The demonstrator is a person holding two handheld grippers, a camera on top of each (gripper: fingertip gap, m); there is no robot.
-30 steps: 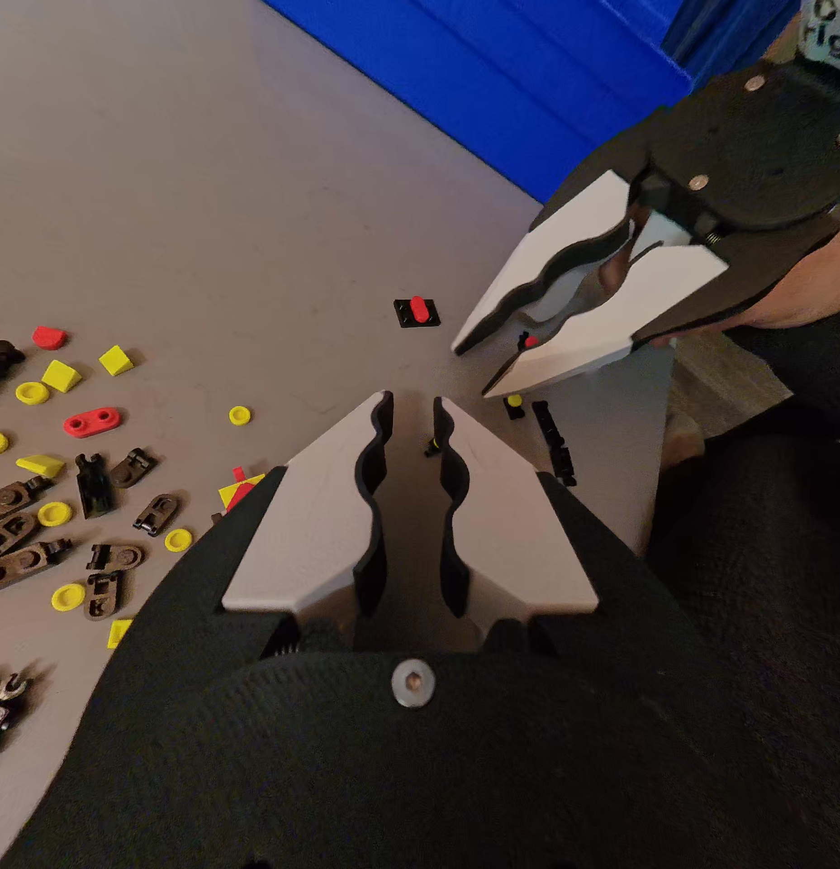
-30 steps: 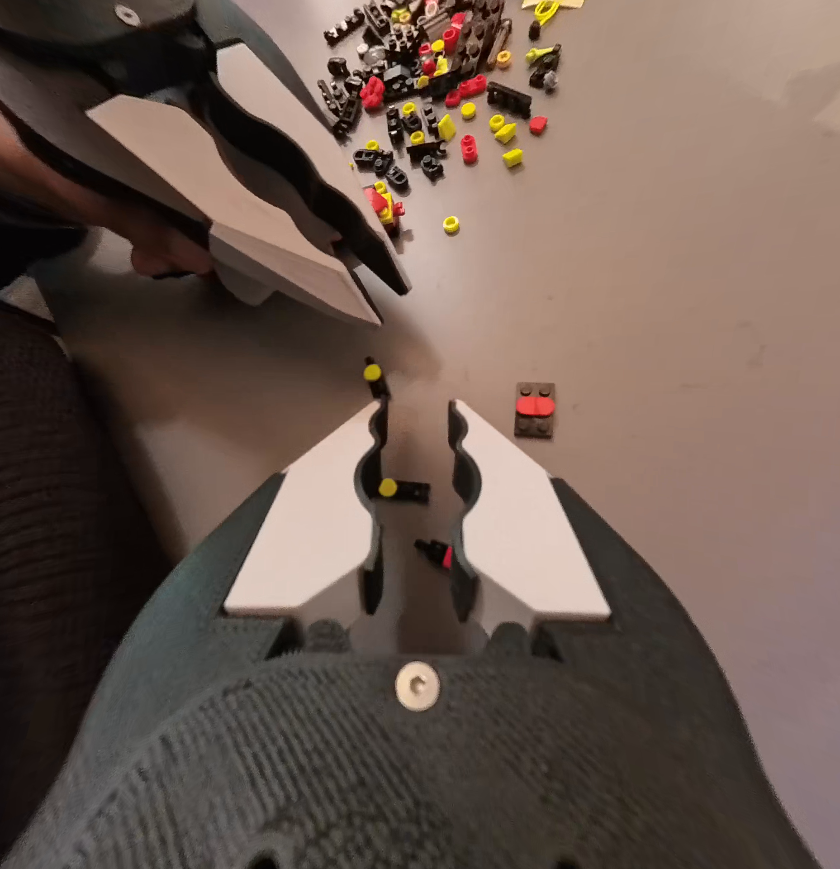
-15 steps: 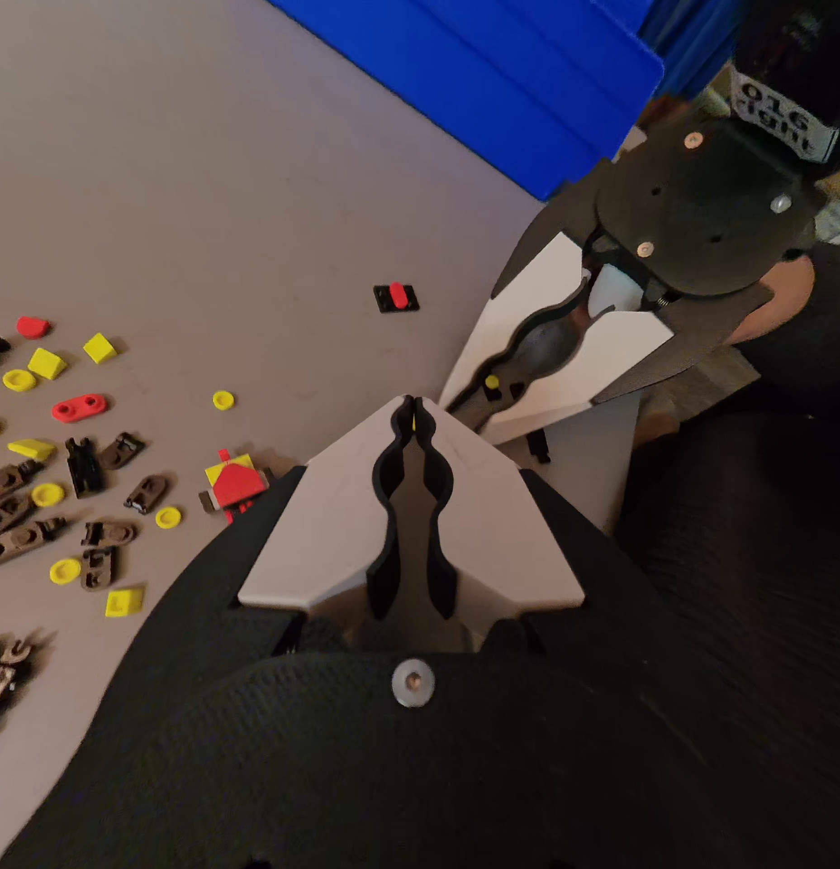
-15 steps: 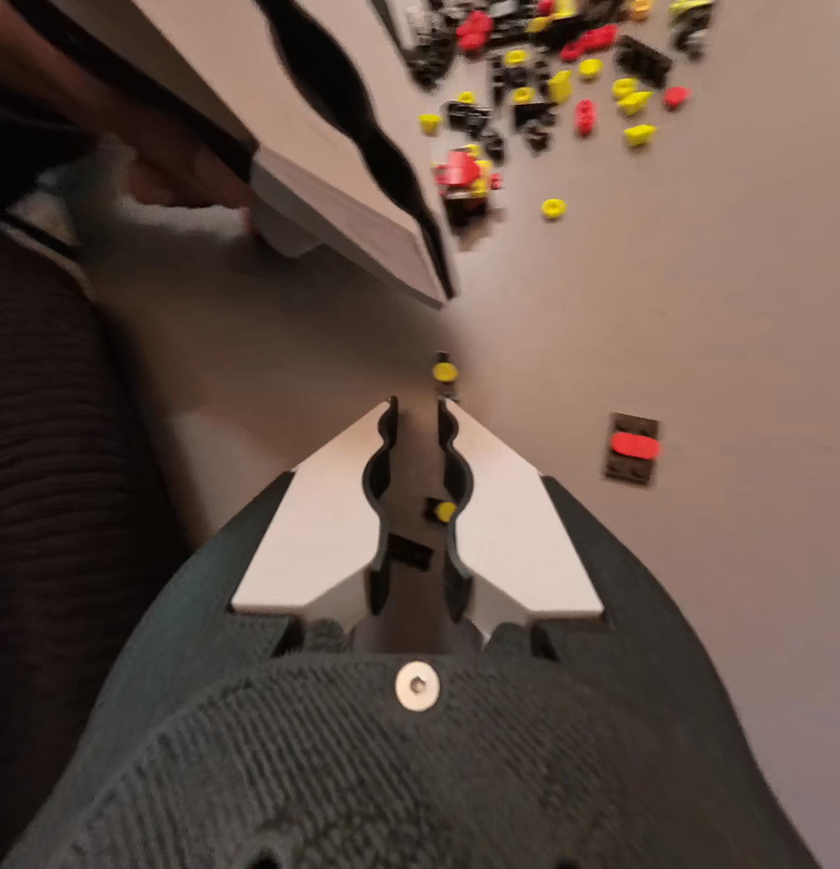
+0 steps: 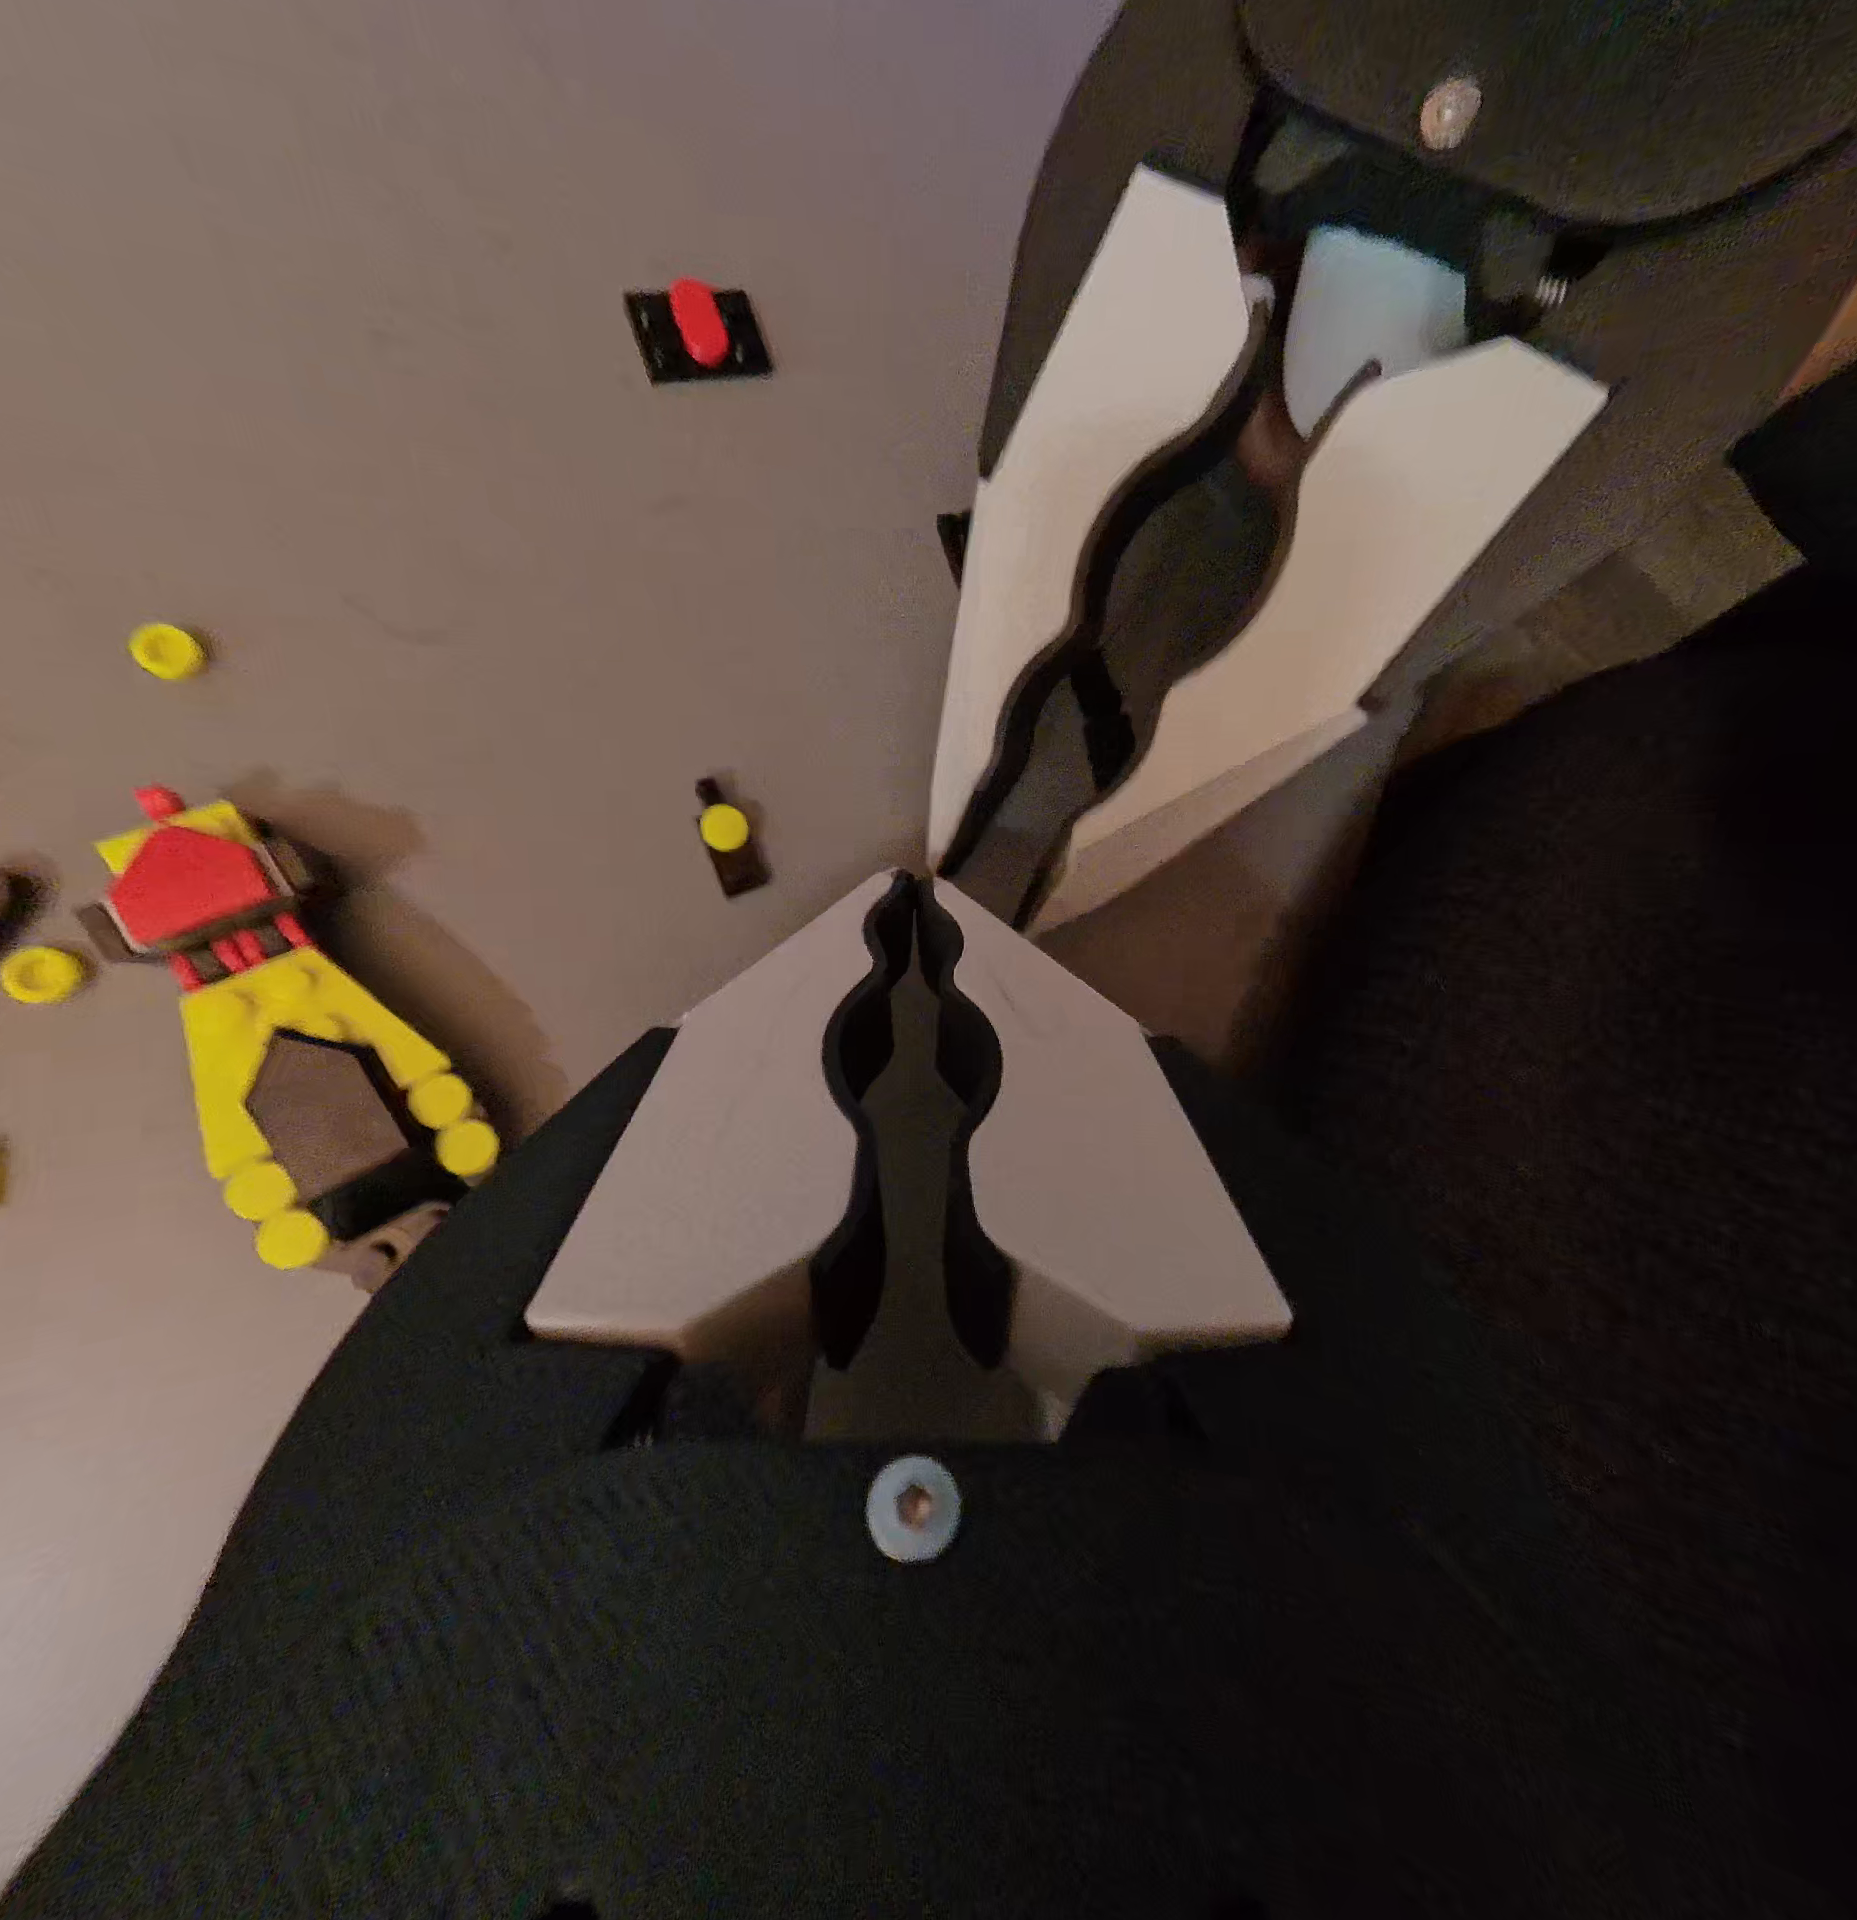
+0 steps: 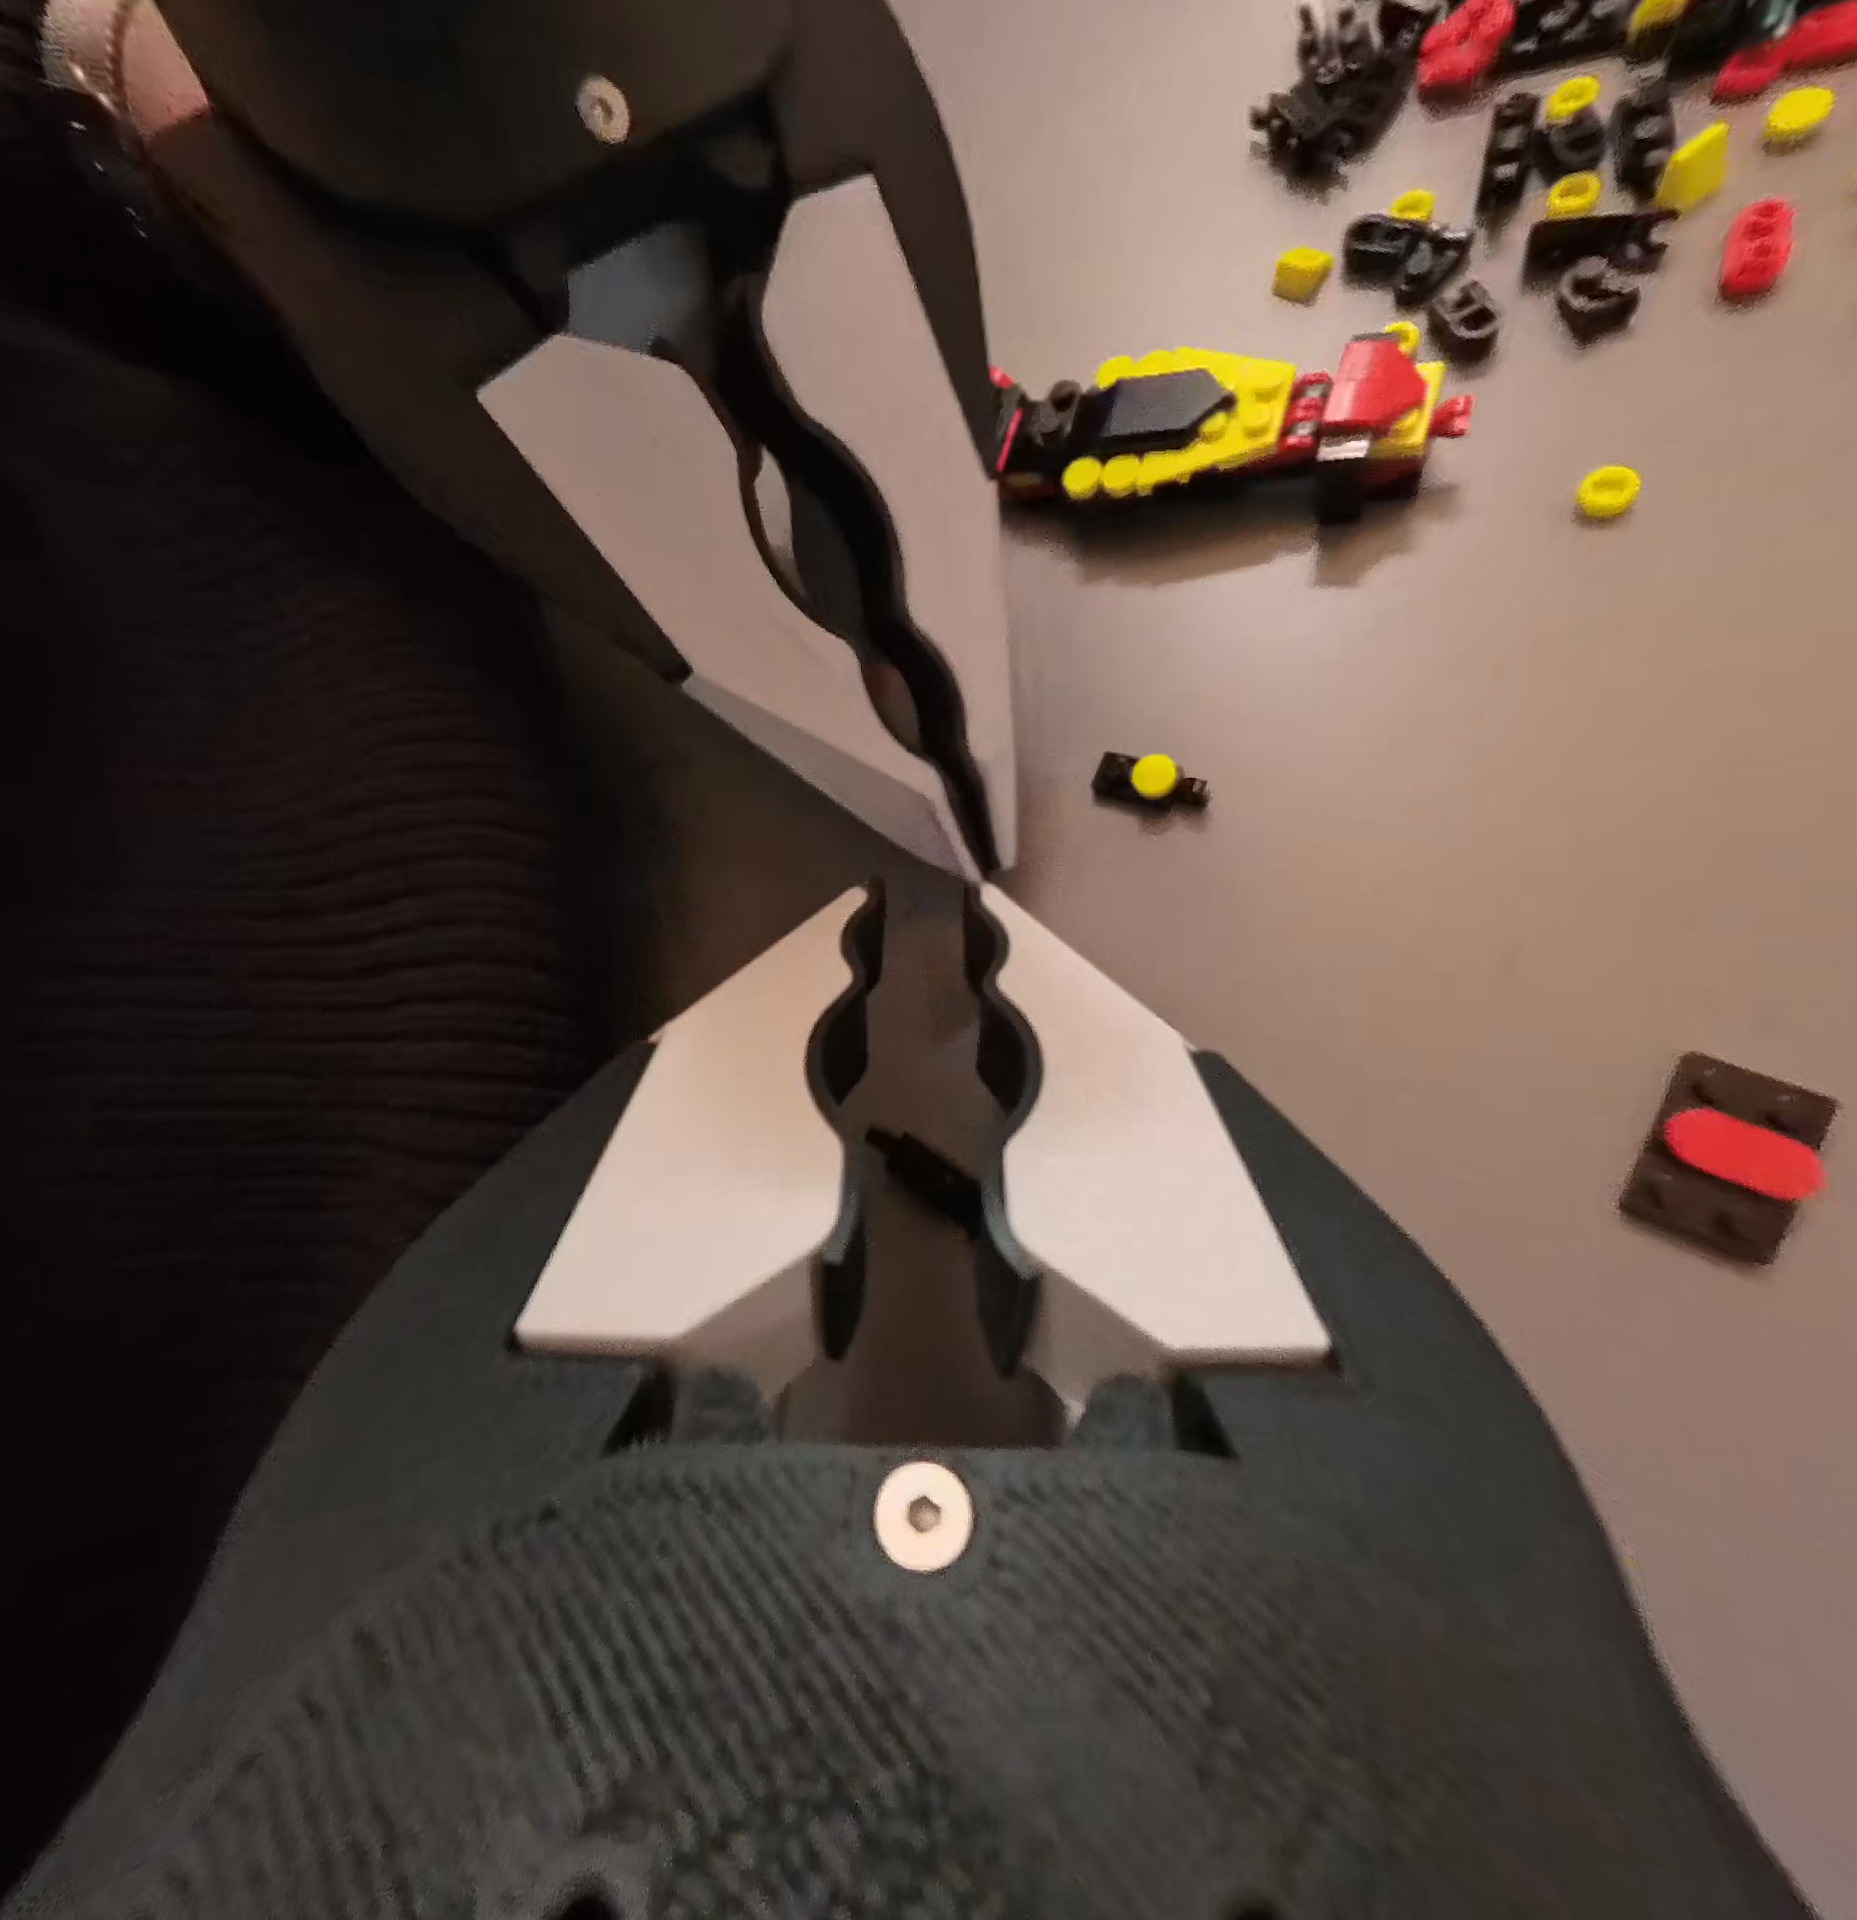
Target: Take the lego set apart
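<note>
- The lego set (image 5: 269,997), a half-dismantled yellow-and-red model, lies at the left edge of the left wrist view, loose pieces around it.
- Left gripper (image 5: 908,883): tips clenched together at centre frame; whether they pinch a small piece, I cannot tell.
- Right gripper (image 6: 919,894): tips slightly parted, meeting the left's tip to tip above the table (image 6: 1423,831).
- Judgement: pull straight apart, gently.

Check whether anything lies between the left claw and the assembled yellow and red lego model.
Nothing visible blocks it. Bare table separates the left claw from the lego model. A small black piece with a yellow stud lies just beside that path.
</note>
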